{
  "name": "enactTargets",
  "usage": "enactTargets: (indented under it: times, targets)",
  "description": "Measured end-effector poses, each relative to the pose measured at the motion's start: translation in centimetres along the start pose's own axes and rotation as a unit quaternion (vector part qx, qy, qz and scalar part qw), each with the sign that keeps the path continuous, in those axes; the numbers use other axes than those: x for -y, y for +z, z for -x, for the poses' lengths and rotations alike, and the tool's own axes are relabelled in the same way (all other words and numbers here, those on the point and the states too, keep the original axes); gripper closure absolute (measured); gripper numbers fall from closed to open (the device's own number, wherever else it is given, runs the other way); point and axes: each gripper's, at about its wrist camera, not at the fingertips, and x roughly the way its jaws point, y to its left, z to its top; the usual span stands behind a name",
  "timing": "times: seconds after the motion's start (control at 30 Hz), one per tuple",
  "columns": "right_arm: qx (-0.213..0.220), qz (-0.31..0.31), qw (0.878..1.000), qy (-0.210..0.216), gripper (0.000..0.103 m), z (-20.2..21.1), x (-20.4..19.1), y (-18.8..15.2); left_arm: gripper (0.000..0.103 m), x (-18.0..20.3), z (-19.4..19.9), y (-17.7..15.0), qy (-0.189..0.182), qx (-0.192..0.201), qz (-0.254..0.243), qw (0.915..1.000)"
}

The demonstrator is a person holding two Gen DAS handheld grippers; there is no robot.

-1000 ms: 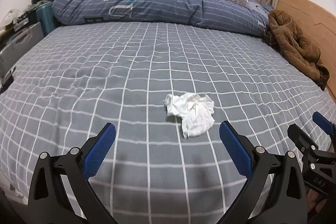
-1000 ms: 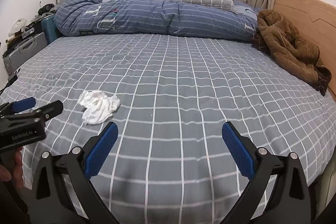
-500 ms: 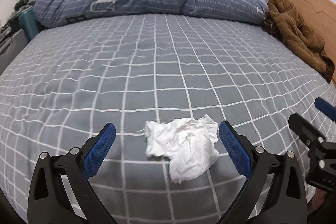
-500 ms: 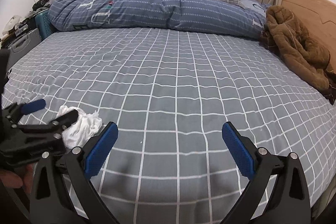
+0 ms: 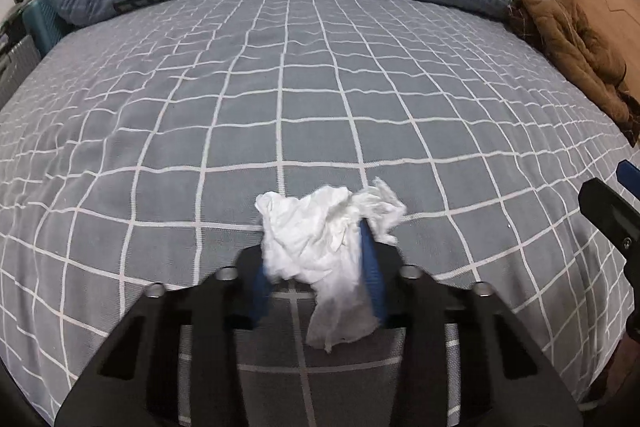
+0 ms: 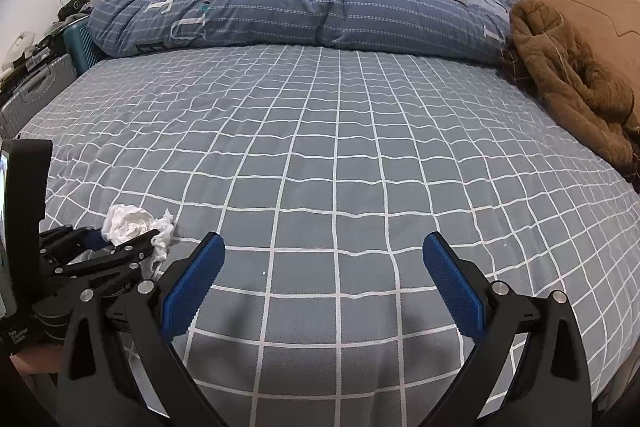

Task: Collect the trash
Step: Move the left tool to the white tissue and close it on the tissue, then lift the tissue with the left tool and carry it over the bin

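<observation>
Grey checked bedsheet (image 5: 280, 115) carries a crumpled white tissue (image 5: 320, 247), now between the closing blue pads of the left gripper (image 5: 318, 279). Light, soft, crushable: pinching its bunched middle seems best. Right gripper (image 6: 324, 279) is spread, empty.

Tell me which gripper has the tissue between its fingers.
The left gripper: its closing blue pads pinch the crumpled white tissue; the right gripper gapes empty.

Left gripper (image 5: 318, 263) jaws closing; right gripper (image 6: 324, 279) agape.
</observation>
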Motion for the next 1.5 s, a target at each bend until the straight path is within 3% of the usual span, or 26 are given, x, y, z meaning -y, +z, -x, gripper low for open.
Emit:
enactTargets:
  times: [0.1,0.2,0.6,1.5]
  targets:
    - [-0.002,-0.002,1.0,-0.002,0.008,0.0,0.0,0.0,0.092,0.0,0.2,-0.1,-0.004,-0.001,-0.003,1.0]
    - [-0.002,-0.003,1.0,-0.002,0.008,0.1,0.1,0.0,0.095,-0.1,0.7,-0.1,-0.006,0.0,-0.003,1.0]
    - [0.022,0.001,1.0,0.008,0.008,2.5,-0.6,0.0,0.096,-0.1,4.5,-0.3,-0.015,0.025,0.004,0.9995]
    - [0.047,0.012,0.999,0.014,0.008,10.3,-2.7,-4.0,0.096,0.1,11.8,-6.2,-0.018,0.042,0.009,0.9989]
